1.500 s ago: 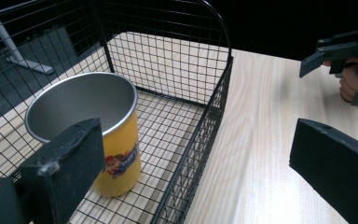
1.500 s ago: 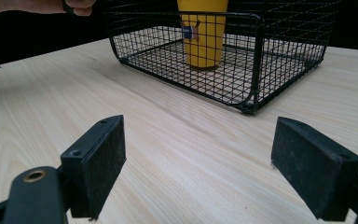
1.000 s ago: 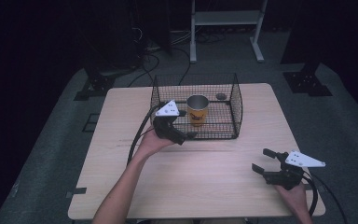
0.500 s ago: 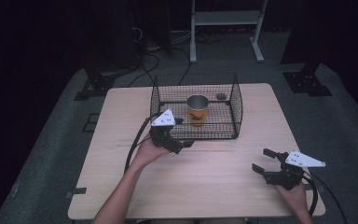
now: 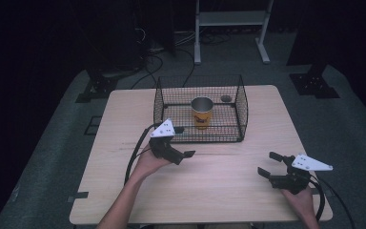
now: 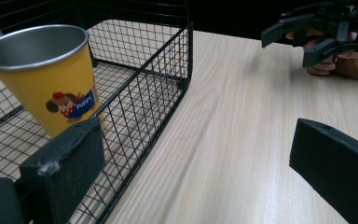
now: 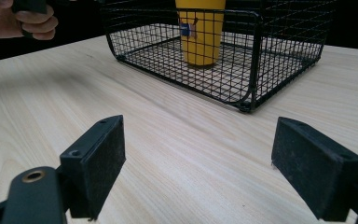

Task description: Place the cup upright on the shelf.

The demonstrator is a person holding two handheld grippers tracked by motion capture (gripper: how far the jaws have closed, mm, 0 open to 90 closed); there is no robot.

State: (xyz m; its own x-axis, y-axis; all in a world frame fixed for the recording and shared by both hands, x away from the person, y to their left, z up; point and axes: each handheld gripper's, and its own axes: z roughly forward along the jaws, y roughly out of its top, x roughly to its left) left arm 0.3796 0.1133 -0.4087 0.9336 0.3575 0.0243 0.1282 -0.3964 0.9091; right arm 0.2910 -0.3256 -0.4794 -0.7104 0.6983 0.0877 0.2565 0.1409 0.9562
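Observation:
A yellow cup (image 5: 201, 114) with a metal rim and a cartoon dog print stands upright inside a black wire basket (image 5: 242, 102) at the table's far middle. My left gripper (image 5: 183, 142) is open and empty just in front of the basket's near left corner, apart from it. In the left gripper view, the cup (image 6: 51, 88) shows behind the basket mesh (image 6: 168, 70), with the table between the jaws of the left gripper (image 6: 196, 163). My right gripper (image 5: 267, 163) is open and empty near the table's front right. Its own view faces the basket (image 7: 256, 56) and cup (image 7: 200, 32).
A small dark round object (image 5: 226, 98) lies in the basket's far right corner. The light wooden table (image 5: 124, 114) has bare wood in front of the basket. Behind the table stand a white metal frame (image 5: 228, 19), dark stands and floor cables.
My left gripper has drawn back from the basket toward the person, staying open. The right gripper has not moved.

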